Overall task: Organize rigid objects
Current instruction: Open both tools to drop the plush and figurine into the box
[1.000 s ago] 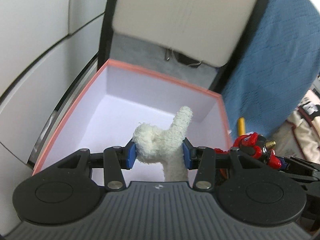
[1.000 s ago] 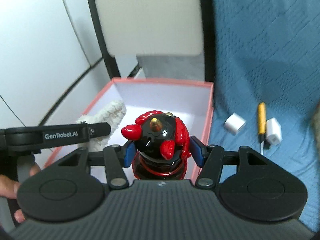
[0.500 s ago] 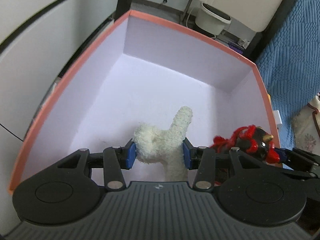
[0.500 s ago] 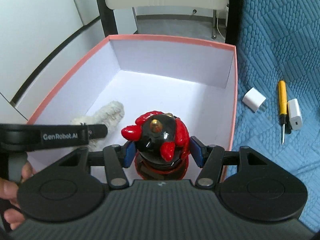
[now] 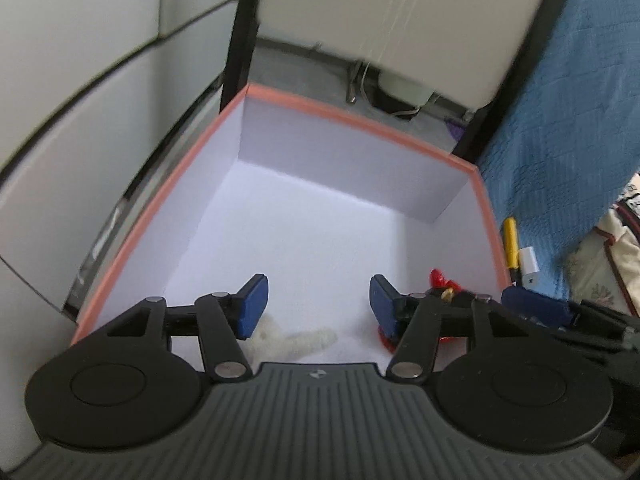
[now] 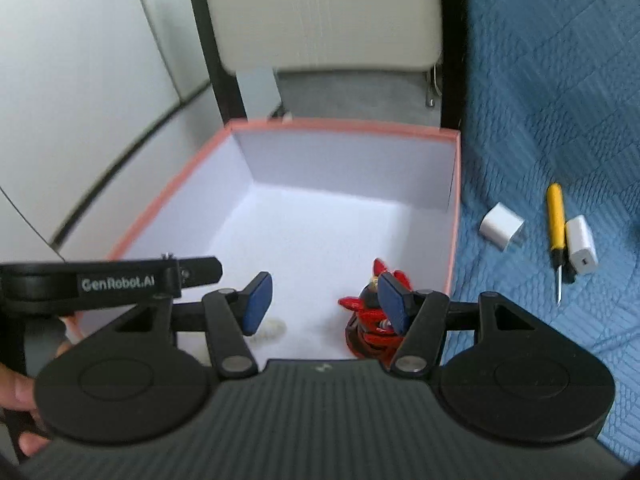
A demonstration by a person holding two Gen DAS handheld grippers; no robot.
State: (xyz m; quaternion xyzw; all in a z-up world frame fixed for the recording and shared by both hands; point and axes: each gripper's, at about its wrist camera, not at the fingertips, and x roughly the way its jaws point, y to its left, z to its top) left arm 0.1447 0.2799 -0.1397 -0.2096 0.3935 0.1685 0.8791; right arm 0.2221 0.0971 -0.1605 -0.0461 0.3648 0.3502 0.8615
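Observation:
A white box with a pink rim [image 5: 352, 118] [image 6: 344, 126] sits below both grippers. My left gripper [image 5: 318, 304] is open and empty above the box; a white fluffy toy [image 5: 296, 340] lies on the box floor beneath it, and a bit of it shows in the right wrist view [image 6: 272, 326]. My right gripper [image 6: 324, 300] is open and empty; a red and black figurine [image 6: 370, 320] [image 5: 440, 284] stands on the box floor behind its right finger.
On the blue quilt [image 6: 560, 100] right of the box lie two white chargers [image 6: 501, 226] [image 6: 582, 245] and a yellow-handled screwdriver [image 6: 556, 220]. A chair with a beige seat [image 6: 320, 12] stands behind the box. White cabinet panels are on the left.
Both grippers opened and let go: the white toy and the figurine now rest on the box floor. Both grippers have lifted and pulled back.

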